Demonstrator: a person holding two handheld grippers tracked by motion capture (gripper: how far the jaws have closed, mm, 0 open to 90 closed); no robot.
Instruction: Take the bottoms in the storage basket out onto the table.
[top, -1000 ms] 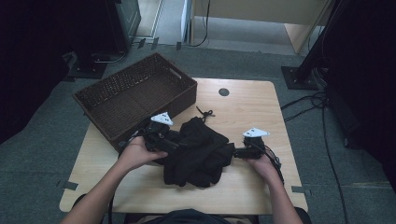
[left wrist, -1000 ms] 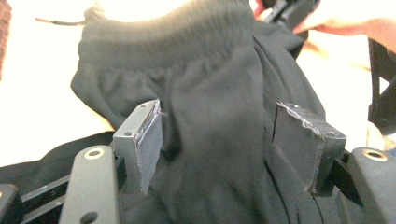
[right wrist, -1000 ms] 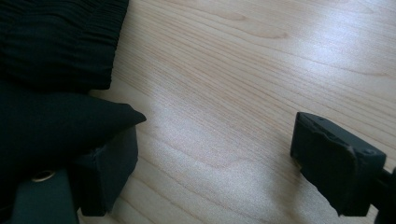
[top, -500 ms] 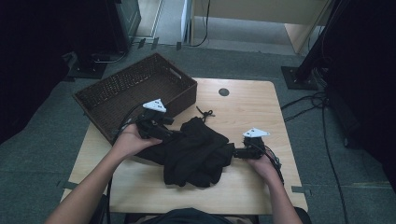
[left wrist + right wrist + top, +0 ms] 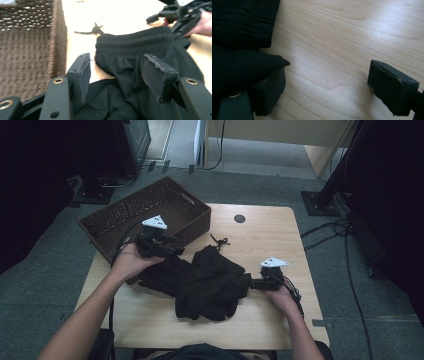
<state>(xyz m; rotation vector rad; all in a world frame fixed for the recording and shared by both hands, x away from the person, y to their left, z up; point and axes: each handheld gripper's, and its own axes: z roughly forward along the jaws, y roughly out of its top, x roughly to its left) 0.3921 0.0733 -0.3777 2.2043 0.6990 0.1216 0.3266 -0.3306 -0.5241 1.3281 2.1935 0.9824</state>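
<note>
Fingers (image 5: 393, 91) apart over bare table (image 5: 342, 50) beside garment (image 5: 242, 27)

Grey carpet floor (image 5: 60, 285) w/ cables (image 5: 345, 227), dark stand base (image 5: 320, 202) at right, pale wood furniture (image 5: 280, 132) behind.

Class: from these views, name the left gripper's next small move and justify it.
Probably lower the left gripper and close on the black shorts: its jaws, just closing, stand apart above the cloth, gripping nothing. The right gripper is open too.
</note>
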